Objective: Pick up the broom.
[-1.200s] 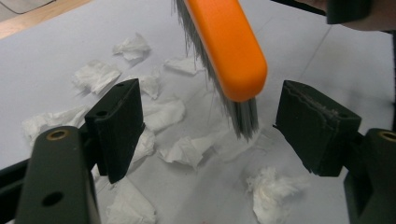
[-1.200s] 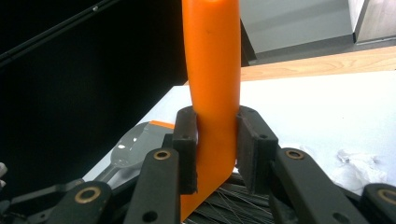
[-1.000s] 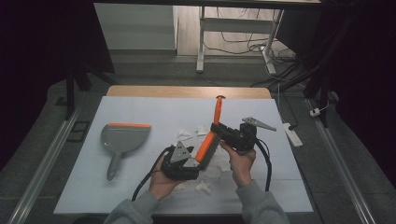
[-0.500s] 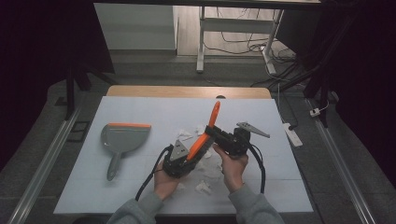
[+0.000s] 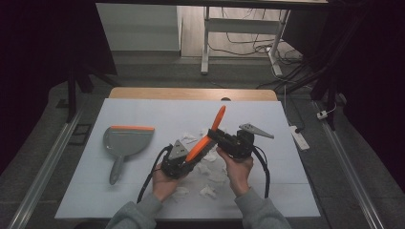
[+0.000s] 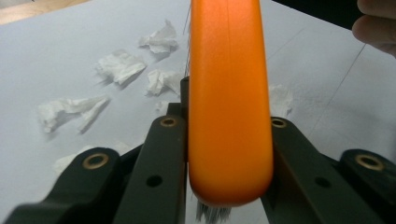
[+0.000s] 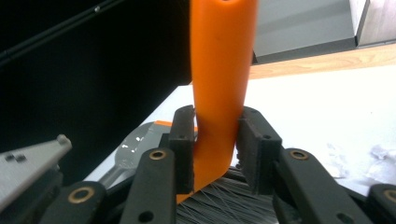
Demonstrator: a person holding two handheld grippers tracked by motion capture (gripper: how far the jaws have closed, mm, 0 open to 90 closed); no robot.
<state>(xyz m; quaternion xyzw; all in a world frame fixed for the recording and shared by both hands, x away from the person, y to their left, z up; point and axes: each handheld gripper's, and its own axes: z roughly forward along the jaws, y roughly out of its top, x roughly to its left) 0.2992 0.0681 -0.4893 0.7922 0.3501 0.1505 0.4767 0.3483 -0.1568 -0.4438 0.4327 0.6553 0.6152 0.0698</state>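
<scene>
My left tongs (image 6: 224, 140) have just clamped the orange brush (image 5: 206, 138) handle above the tabletop (image 5: 143, 114) paper scraps (image 6: 119, 65), while my right tongs (image 7: 215, 140) have just been easing open around it.

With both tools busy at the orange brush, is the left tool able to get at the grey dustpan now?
Probably not yet. The left tool is shut on the orange brush, so it is occupied. The way itself looks free: bare table lies between it and the grey dustpan, the paper scraps lying elsewhere.
</scene>
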